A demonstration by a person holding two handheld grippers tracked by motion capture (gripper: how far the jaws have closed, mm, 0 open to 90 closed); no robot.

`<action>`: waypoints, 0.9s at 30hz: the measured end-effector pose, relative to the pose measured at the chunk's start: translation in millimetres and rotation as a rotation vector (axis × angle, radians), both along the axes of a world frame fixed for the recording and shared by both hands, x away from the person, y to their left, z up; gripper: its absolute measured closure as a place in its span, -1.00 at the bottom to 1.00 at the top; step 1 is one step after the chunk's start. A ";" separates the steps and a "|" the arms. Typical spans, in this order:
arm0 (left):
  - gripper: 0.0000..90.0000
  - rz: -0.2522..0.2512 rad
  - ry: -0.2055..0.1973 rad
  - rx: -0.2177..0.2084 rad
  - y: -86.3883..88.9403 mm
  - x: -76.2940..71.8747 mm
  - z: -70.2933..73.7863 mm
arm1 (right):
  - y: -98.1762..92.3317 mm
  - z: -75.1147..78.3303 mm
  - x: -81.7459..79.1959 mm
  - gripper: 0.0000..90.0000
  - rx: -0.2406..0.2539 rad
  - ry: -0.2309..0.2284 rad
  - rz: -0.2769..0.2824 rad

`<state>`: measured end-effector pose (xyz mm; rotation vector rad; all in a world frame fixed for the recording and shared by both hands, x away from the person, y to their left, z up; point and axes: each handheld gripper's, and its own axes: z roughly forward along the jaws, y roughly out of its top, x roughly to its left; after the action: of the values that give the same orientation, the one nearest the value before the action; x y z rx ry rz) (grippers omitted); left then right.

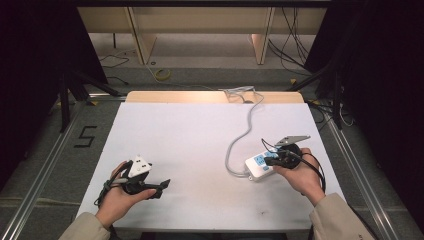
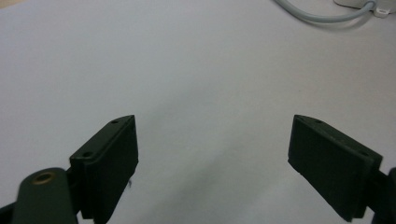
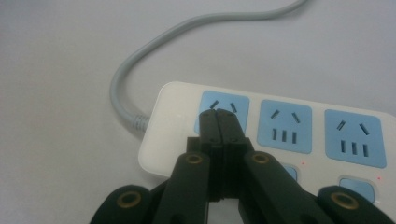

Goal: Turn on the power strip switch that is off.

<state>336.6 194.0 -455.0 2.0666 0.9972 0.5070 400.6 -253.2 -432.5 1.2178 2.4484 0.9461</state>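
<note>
Power strip, white, blue sockets

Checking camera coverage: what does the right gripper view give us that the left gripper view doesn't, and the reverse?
Right gripper view: the right gripper with its fingers pressed together, tips over the first blue socket of the white power strip; two more sockets and small blue switches beside red dots.
Left gripper view: the left gripper, fingers wide apart with nothing between, over bare table; just a corner of the strip at the top edge.
Both: the white tabletop and the strip's grey cable.
</note>
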 end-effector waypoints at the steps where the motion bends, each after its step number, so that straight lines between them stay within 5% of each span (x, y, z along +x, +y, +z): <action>1: -0.65 -0.001 0.001 0.001 0.0 0.0 0.0 | 0.0 0.0 0.0 1.00 0.000 0.000 0.000; 27: -0.65 -0.001 0.000 0.001 0.0 0.1 -0.1 | 6.4 -6.1 3.3 1.00 -0.070 0.055 0.024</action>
<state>336.7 194.0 -455.1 2.0677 0.9958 0.5075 403.9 -246.9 -438.6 1.2090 2.5219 0.8357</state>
